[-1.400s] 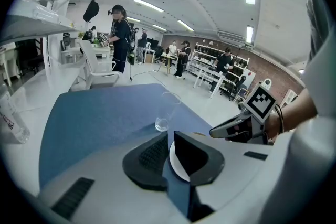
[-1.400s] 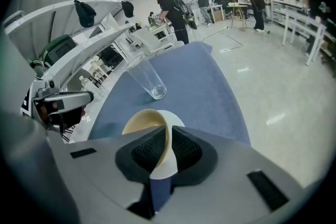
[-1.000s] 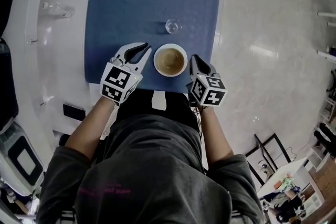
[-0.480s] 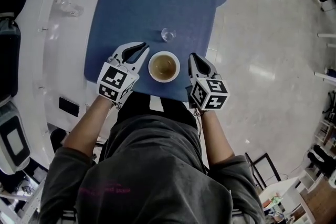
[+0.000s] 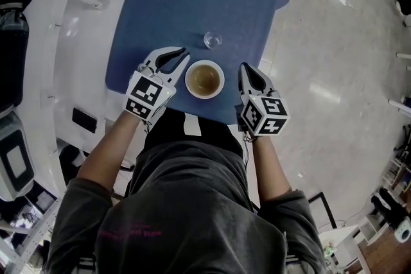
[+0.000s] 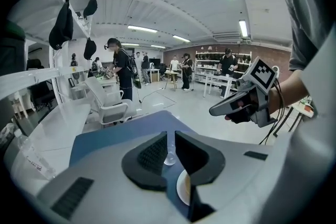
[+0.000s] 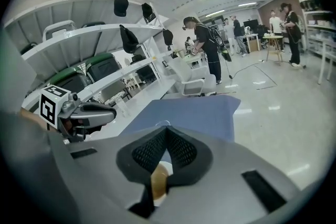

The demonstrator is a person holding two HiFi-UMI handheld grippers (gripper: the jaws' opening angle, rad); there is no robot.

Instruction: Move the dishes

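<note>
Bowl on mat, not yet gripped. Left gripper is narrowly apart and empty; right gripper is closed and empty. Approach stage, by appearance; the jaws likely must widen to take the rim.

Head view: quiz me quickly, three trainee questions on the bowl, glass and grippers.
1. True or false: the bowl lies between the left gripper and the right gripper, and neither has it in its jaws.
2. The small glass stands: A) inside the bowl; B) beyond the bowl on the blue surface; C) on the floor.
3. Fill in: the bowl's inside is stained ____.
Key: 1 true; 2 B; 3 brown.
</note>
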